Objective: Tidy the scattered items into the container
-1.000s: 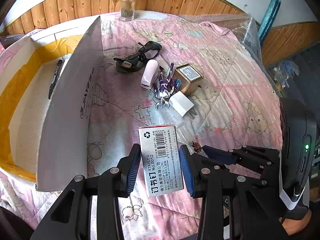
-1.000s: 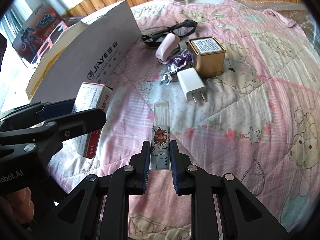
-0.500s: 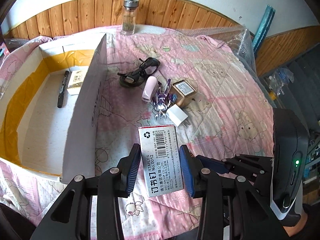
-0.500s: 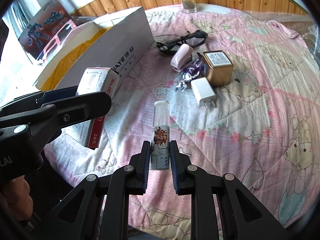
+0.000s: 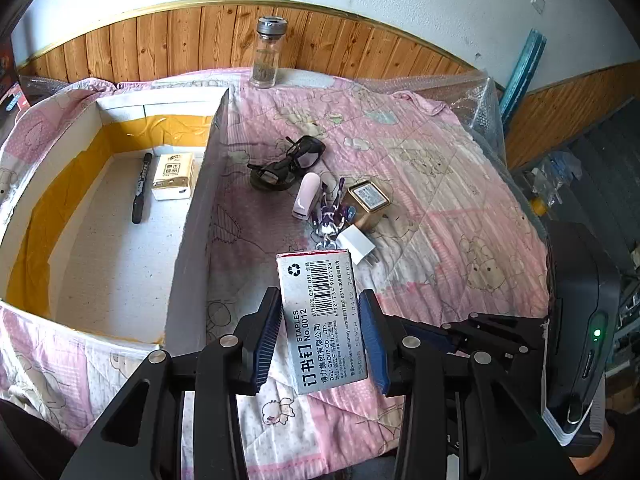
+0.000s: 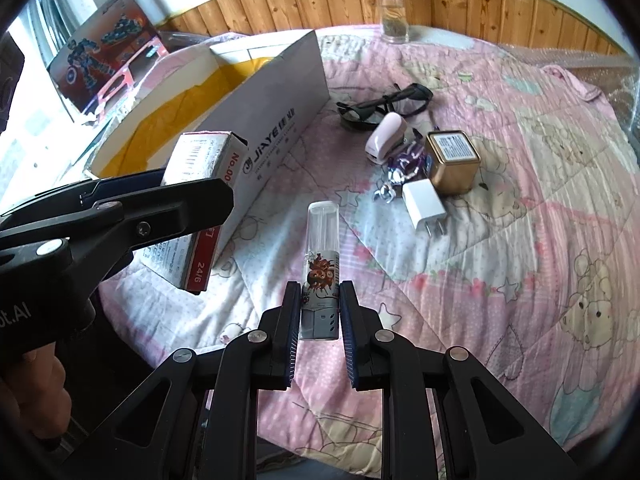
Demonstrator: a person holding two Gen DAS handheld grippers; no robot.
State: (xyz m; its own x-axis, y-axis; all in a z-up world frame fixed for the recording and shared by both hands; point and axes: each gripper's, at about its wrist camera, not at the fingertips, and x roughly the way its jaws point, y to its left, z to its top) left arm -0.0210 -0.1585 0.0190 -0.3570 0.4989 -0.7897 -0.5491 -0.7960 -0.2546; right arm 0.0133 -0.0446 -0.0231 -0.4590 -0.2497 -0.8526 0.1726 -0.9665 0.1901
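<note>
Both grippers have lifted clear of the bed. Left gripper (image 5: pixel 319 338) jaws clamp the staples box (image 5: pixel 320 320); right gripper (image 6: pixel 320 330) jaws clamp the lighter (image 6: pixel 321 280). Cardboard box (image 5: pixel 196 216) sits left, now fully in view; drop comes next.

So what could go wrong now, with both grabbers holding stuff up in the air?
1. The left gripper holds the staples box only by its lower half, with most of it sticking out. It might tip or slip before it gets over the cardboard box.
2. The box's tall near wall stands between the staples and the inside. Carried low, they could knock it.
3. The right gripper pinches just the base of the lighter, which may swivel and drop onto the quilt.
</note>
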